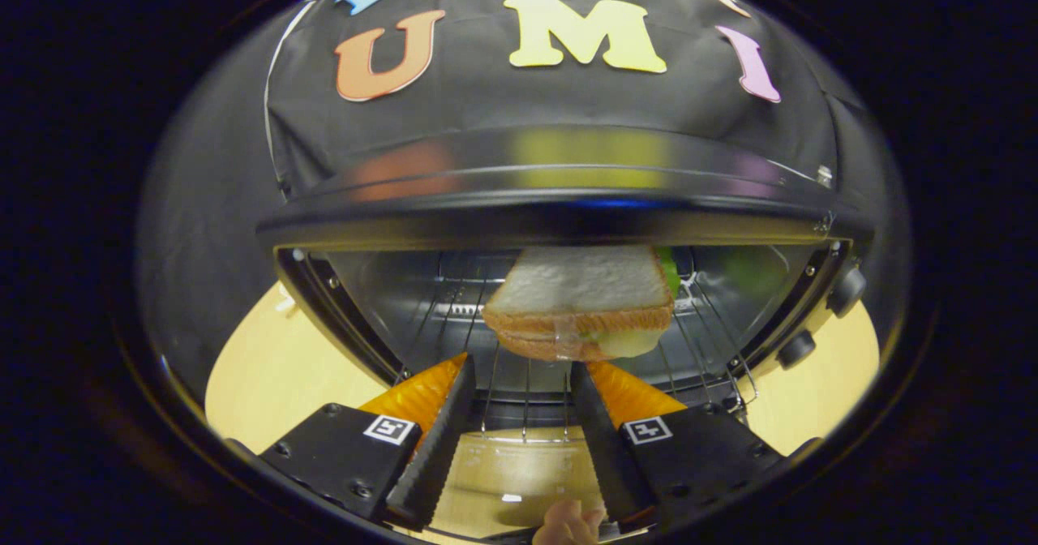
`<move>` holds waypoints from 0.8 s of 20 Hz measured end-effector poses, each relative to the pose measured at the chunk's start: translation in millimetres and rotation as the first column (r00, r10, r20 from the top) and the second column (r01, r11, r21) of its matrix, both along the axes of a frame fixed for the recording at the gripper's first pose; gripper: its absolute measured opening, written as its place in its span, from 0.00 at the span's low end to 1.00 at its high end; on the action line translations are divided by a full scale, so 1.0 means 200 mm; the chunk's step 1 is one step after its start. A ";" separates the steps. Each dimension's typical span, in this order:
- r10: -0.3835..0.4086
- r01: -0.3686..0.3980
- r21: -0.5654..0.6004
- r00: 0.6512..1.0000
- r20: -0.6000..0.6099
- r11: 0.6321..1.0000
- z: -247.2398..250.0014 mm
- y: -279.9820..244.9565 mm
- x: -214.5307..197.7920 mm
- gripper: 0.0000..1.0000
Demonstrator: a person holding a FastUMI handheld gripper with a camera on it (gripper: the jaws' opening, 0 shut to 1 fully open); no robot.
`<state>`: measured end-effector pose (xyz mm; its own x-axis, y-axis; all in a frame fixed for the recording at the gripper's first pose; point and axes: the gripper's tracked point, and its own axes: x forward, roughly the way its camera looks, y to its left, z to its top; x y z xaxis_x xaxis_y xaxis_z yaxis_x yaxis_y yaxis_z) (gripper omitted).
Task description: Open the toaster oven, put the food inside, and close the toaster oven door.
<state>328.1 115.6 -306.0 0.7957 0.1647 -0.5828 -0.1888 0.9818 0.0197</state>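
The toaster oven (pixel 559 204) stood on a pale yellow desk (pixel 268 375) with its door (pixel 511 472) lowered flat toward the camera, the glass panel lying below the fingers. The gripper (pixel 519 383) was held just in front of the oven mouth, its fingers spread wide apart and holding nothing; wire rack (pixel 527 399) and door glass were visible in the gap between them. A sandwich (pixel 580 302) of white bread with a green leaf and pale filling lay on the wire rack inside the oven, just beyond the fingertips and clear of both. Its near crust faced the opening. Two control knobs (pixel 819 318) were seen on the right side of the oven front. Part of a hand (pixel 568 525) showed at the near edge of the door, below the fingers.
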 end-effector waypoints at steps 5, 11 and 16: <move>-0.004 0.004 0.011 1.000 -0.030 1.000 -0.02 -0.02 -0.16 0.79; -0.004 0.006 -0.045 0.999 0.042 0.999 -0.02 -0.09 -0.38 0.82; -0.044 0.042 0.019 0.997 0.071 0.999 -0.03 -0.11 -0.61 0.82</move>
